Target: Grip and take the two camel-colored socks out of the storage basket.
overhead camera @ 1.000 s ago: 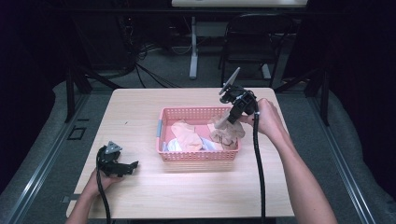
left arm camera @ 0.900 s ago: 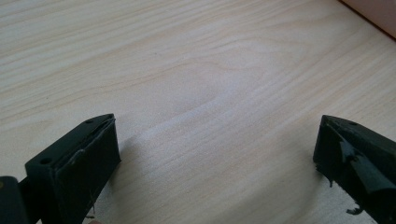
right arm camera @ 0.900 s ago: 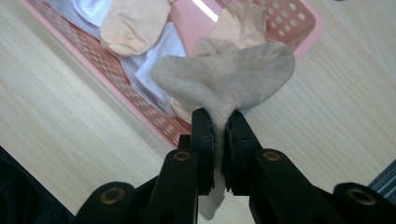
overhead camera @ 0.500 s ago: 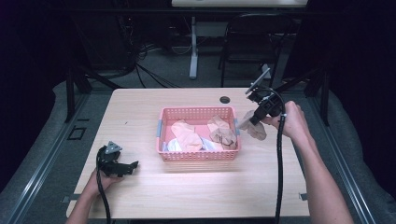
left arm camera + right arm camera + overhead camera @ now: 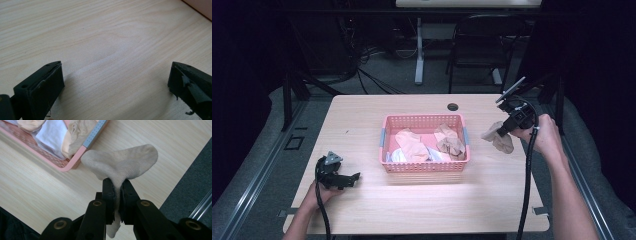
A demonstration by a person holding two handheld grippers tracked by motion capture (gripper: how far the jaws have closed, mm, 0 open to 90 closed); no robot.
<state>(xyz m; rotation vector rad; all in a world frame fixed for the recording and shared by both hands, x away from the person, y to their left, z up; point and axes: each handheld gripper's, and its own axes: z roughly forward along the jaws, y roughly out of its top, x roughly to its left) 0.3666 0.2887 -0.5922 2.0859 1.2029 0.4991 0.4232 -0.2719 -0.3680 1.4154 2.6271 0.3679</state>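
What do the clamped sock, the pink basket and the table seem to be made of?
Sock: soft beige knit, fine ribbing showing, likely cotton blend. Basket: pink, apparently moulded plastic, going by its perforated walls. Table: pale wood grain, matte, possibly laminate.

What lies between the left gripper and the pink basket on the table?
Bare wooden tabletop: in the high view nothing lies between the left gripper and the pink basket.

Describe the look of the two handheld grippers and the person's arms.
Both the left gripper and the right gripper are black, each with two flat rectangular jaws on bolted linkage bars. A black cable trails from each toward the person. The left carries a grey three-cornered plate on top. The forearms are bare, with no sleeves visible.
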